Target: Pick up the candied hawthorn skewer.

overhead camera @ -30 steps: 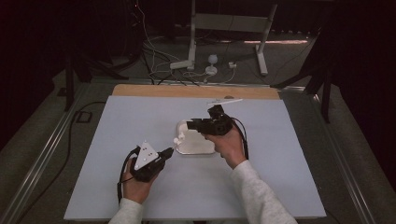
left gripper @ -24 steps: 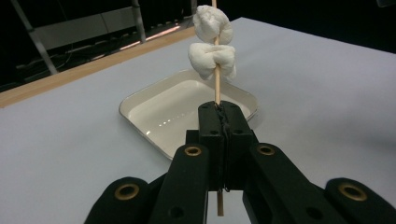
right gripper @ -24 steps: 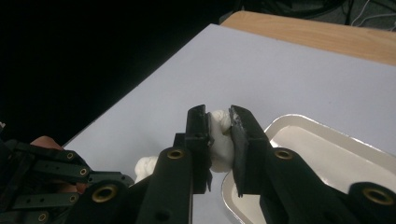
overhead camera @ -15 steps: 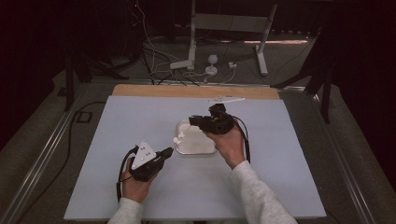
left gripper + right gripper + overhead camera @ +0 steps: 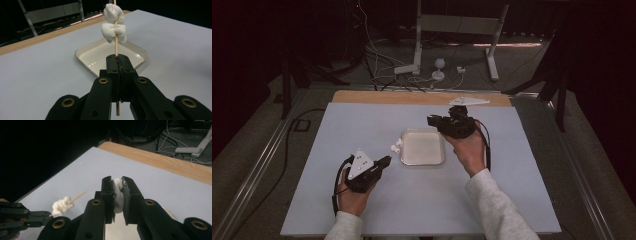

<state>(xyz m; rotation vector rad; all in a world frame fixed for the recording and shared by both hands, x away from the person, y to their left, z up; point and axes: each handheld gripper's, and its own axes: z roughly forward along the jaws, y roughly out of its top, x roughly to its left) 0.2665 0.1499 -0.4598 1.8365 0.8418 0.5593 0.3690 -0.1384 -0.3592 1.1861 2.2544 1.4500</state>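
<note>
From the high view I see the left gripper (image 5: 381, 162) low on the pale surface (image 5: 337, 125), its fingers (image 5: 117, 72) pressed together on a thin wooden skewer (image 5: 115, 45). The skewer's long axis runs along the gripper's own line — from the fingertips up and away toward the tray's near-left corner, its free end pointing toward the far right of the surface. Two white marshmallows (image 5: 113, 25) are threaded on it, one touching the other, a short way out from the fingers; in the high view they (image 5: 396, 147) sit just beside the tray's left edge.

The tray (image 5: 404, 150) is shallow, square with rounded corners, cream inside, lying near the middle of the surface. In the left gripper view its floor (image 5: 100, 53) holds nothing that I can see.

The right gripper (image 5: 432, 120) is held above the tray's far edge, pointing toward the person's left. In the right gripper view its fingers (image 5: 107, 195) stand narrowly apart, squeezing a third marshmallow (image 5: 118, 195) between them — the piece bulges out past the fingertips. The same view shows the skewer tip (image 5: 78, 195) angled up to the right, with the threaded marshmallows behind it.
</note>
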